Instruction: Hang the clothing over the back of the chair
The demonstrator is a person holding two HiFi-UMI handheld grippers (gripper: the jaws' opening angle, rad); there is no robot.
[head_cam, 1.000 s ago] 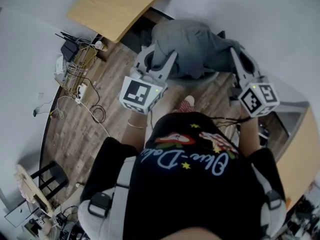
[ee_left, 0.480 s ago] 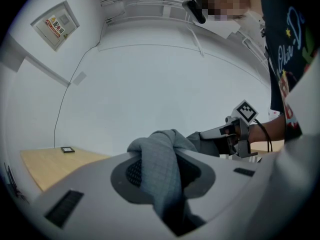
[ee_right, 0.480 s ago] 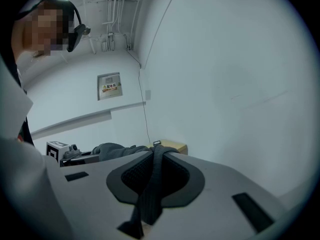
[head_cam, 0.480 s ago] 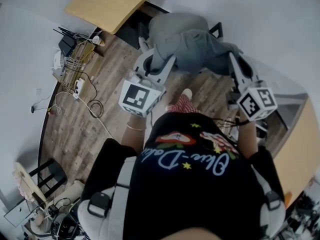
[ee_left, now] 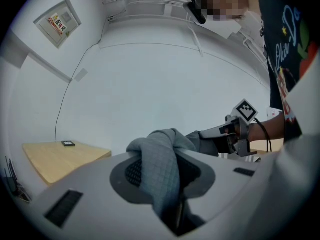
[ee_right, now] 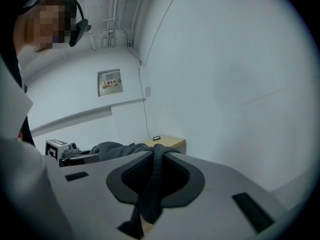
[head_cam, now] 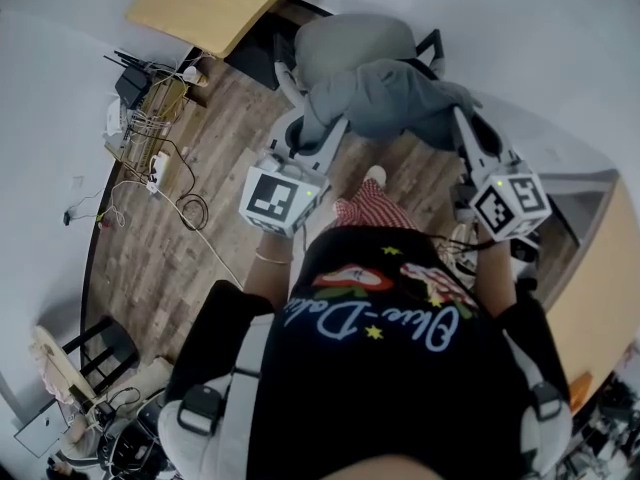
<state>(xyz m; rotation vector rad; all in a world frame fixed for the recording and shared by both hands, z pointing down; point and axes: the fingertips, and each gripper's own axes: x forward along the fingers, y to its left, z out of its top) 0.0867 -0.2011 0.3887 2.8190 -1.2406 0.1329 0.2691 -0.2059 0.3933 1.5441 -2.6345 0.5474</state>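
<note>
The left gripper [head_cam: 312, 130] and right gripper [head_cam: 470, 118], fingers pinching opposite ends of the grey clothing [head_cam: 385, 98], hold it stretched close to the chair [head_cam: 350, 40]; both ends should probably clear the backrest evenly before lowering.

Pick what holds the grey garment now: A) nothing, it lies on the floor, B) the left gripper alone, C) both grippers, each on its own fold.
C: the left gripper and the right gripper each clamp a fold of the grey garment, which spans between them.
</note>
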